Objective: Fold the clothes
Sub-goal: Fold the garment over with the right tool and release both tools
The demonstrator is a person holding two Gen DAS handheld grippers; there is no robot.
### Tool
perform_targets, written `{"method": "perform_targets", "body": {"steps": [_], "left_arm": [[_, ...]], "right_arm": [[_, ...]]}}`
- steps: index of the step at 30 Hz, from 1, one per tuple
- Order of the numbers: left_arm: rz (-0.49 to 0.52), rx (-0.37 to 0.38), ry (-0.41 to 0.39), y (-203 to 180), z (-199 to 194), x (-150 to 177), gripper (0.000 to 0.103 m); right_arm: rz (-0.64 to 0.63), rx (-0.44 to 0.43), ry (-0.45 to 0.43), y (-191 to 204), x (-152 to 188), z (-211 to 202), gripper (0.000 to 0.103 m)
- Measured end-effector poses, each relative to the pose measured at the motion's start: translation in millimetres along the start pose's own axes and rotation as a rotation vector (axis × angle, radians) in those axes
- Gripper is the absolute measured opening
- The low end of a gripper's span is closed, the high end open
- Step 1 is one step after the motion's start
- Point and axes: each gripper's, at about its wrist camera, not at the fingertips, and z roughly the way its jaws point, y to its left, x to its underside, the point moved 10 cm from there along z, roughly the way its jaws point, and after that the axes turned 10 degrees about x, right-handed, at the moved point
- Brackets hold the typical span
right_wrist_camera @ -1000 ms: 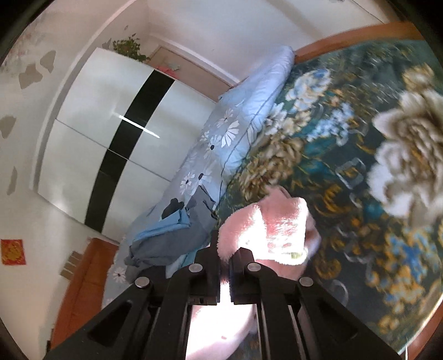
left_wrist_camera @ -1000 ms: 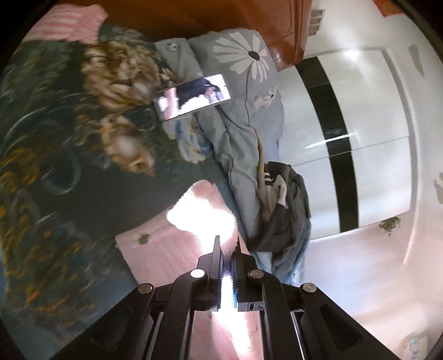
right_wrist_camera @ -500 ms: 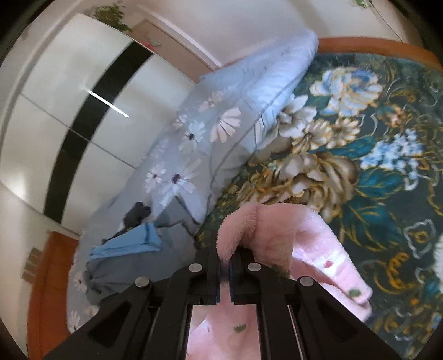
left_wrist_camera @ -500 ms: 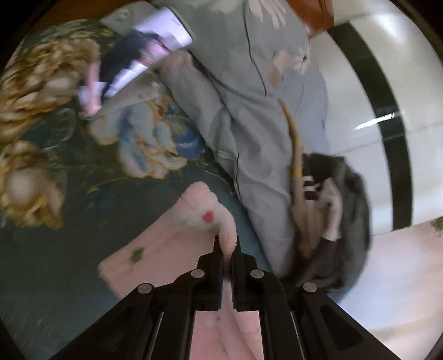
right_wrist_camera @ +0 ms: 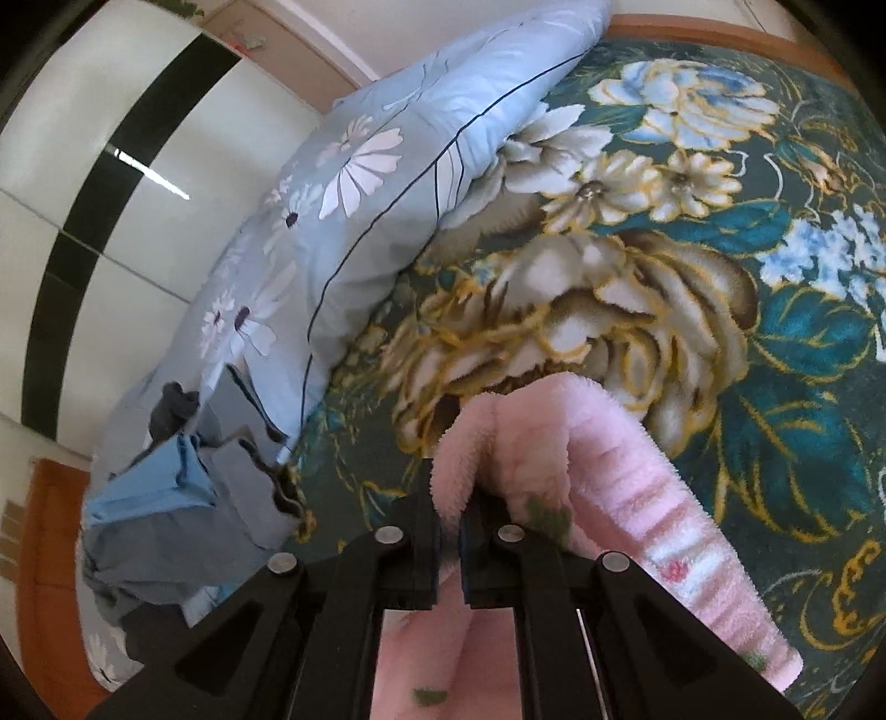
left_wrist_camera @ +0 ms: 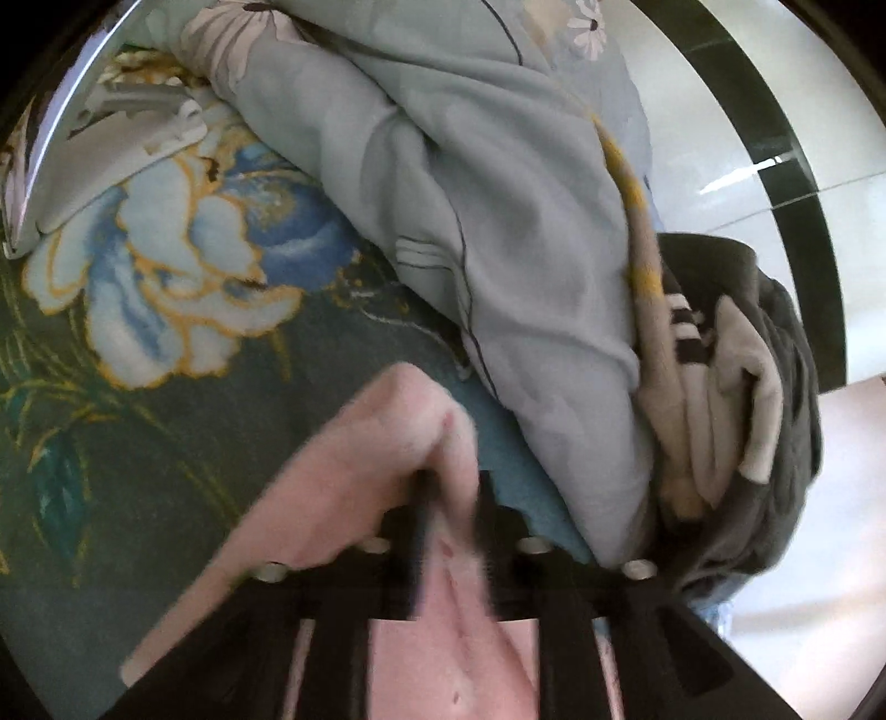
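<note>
Pink fleece garment [right_wrist_camera: 620, 471] is pinched at folded edge by right gripper [right_wrist_camera: 449, 498], fingers nearly closed on it; garment lies on green floral blanket [right_wrist_camera: 775, 332]. Same garment [left_wrist_camera: 354, 471] is clamped in left gripper [left_wrist_camera: 451, 498], view blurred there. Lower garment part is hidden behind gripper bodies. Blue daisy quilt [right_wrist_camera: 360, 194] and dark clothes pile [left_wrist_camera: 775, 415] are seen beside.

The bed is covered by a dark teal bedspread [right_wrist_camera: 775, 343] with large cream, gold and blue flowers. A pale blue daisy-print duvet [right_wrist_camera: 354, 210] lies bunched along its far side. Behind it stands a glossy white wardrobe [right_wrist_camera: 138, 127] crossed by a black band. An orange-brown wooden bed frame [right_wrist_camera: 720, 27] borders the bedspread.
</note>
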Motion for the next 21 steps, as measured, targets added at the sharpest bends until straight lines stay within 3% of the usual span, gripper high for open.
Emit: {"method": "perform_targets", "body": {"steps": [1, 2, 4, 5, 7, 11, 13, 17, 21], "left_arm": [[0.012, 0.030, 0.014, -5, -4, 4, 0.052], [0.025, 0.062, 0.029, -11, -9, 9, 0.057], [0.079, 0.107, 0.045, -23, -30, 18, 0.064], [0.110, 0.120, 0.046, -27, -42, 23, 0.065], [0.165, 0.139, 0.043, -34, -67, 33, 0.069], [0.138, 0.069, -0.034, 8, -99, 46, 0.077], [0.121, 0.037, -0.067, 29, -115, 53, 0.077], [0.027, 0.086, -0.010, 64, -106, 76, 0.077], [0.015, 0.139, 0.003, 61, -92, 81, 0.077]], "right_arm": [[-0.011, -0.006, -0.006, 3, 0, -5, 0.018], [-0.022, -0.012, -0.012, 5, 1, -10, 0.035], [-0.044, -0.024, -0.025, 11, 2, -20, 0.056], [-0.055, -0.030, -0.031, 14, 2, -25, 0.059], [-0.080, -0.051, -0.045, 19, 4, -38, 0.060], [-0.129, -0.150, -0.078, 20, 26, -79, 0.062], [-0.137, -0.156, -0.081, 1, 42, -93, 0.062], [-0.134, -0.143, -0.091, -45, 74, -119, 0.063], [-0.043, -0.111, -0.092, -102, 100, -125, 0.063]]}}
